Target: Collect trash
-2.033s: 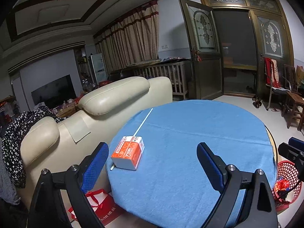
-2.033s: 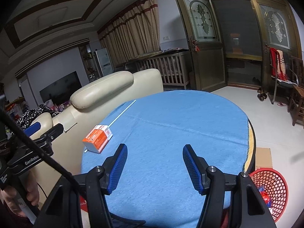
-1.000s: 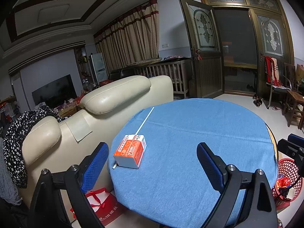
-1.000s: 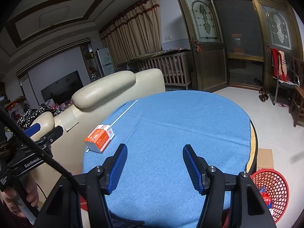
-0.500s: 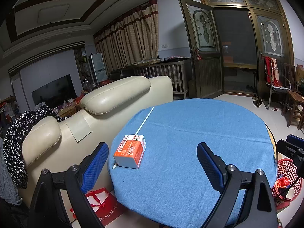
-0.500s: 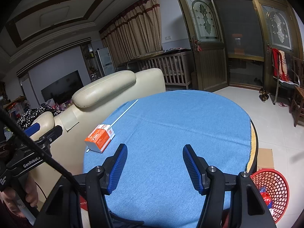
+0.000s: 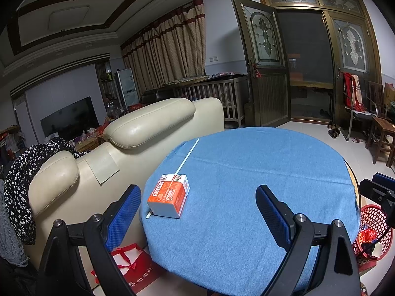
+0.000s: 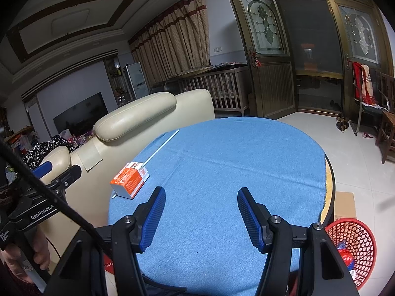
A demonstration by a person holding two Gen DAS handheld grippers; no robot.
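The orange carton lay at the counter's left edge, long axis pointing away, ahead and left of the left claw, which gaped wide and empty. The right claw, likewise open and empty, sat farther off; the red basket stood on the floor at right.

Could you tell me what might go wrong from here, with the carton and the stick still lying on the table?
1. The orange carton lies near the table edge on the sofa side; a nudge from the open left gripper could push it off onto the floor.
2. The thin white stick runs under the carton, so lifting the carton may drag or flick it away.
3. The red basket stands on the floor on the far side, so a carried item could drop short.
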